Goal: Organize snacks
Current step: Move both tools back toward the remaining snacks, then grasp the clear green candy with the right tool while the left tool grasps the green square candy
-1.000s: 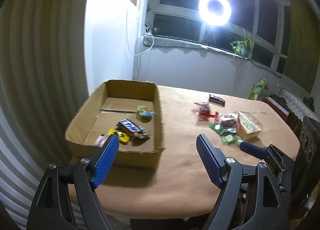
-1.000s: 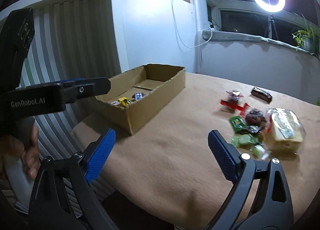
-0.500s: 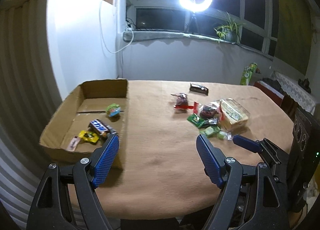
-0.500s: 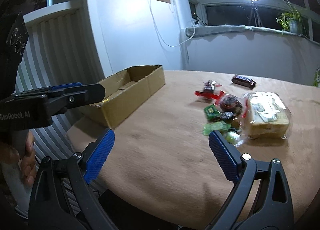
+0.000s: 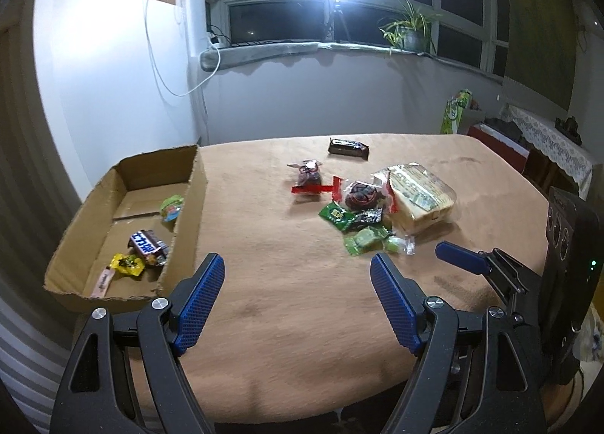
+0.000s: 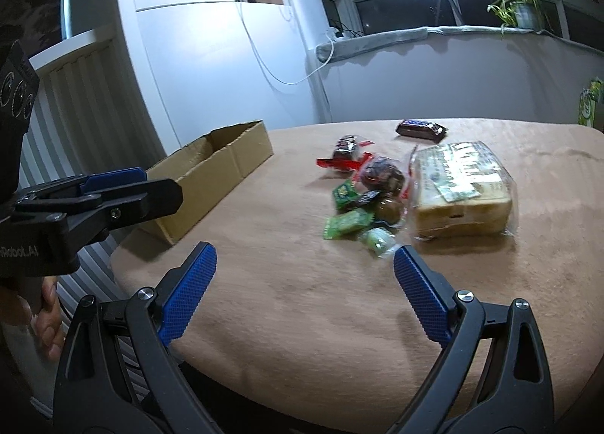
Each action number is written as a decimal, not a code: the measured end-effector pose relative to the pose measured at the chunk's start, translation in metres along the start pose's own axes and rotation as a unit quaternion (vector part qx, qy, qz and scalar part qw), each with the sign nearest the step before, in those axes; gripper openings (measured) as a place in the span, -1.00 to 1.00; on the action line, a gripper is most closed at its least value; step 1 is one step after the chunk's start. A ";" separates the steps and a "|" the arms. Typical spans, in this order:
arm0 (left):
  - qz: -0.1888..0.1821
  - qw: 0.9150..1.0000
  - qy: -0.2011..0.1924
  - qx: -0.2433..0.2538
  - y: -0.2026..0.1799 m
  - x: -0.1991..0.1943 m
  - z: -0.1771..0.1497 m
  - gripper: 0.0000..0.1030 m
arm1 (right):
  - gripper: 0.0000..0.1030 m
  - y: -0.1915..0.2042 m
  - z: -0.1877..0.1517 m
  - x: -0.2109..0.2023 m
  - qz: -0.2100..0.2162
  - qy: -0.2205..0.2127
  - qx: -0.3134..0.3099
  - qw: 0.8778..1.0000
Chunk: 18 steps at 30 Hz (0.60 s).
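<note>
Above the table [image 5: 287, 320] we hold both grippers, left [image 5: 298, 301] and right [image 6: 304, 284], wide apart and empty; the snacks [image 6: 362, 203] look a bit blurry.

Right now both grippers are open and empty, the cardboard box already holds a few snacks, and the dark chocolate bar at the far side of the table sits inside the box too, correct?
Not quite. The dark chocolate bar lies on the table, outside the cardboard box, as the left wrist view shows. The rest holds: left gripper and right gripper are open and empty, and the box holds a few snacks.
</note>
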<state>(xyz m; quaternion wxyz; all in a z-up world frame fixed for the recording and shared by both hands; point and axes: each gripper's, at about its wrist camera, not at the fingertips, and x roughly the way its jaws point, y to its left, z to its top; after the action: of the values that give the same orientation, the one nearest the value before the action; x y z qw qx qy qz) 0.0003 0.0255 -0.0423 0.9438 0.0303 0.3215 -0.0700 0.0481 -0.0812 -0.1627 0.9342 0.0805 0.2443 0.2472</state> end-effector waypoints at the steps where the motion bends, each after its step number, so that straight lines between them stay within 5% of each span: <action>1: -0.001 1.000 0.001 0.002 -0.001 0.001 0.001 0.55 | 0.88 -0.003 0.000 0.001 -0.002 0.000 0.003 1.000; 12: -0.023 1.000 0.014 0.011 -0.006 0.032 0.007 0.55 | 0.88 -0.021 0.000 0.011 -0.019 0.025 -0.004 1.000; 18: -0.094 0.995 0.031 0.034 -0.007 0.074 0.006 0.55 | 0.88 -0.029 0.008 0.024 -0.034 0.070 -0.062 0.995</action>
<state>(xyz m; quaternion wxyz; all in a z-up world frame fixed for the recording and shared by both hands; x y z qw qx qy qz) 0.0611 0.0098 -0.0825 0.9211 0.0337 0.3495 -0.1681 0.0822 -0.0940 -0.1739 0.9259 -0.0033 0.2959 0.2347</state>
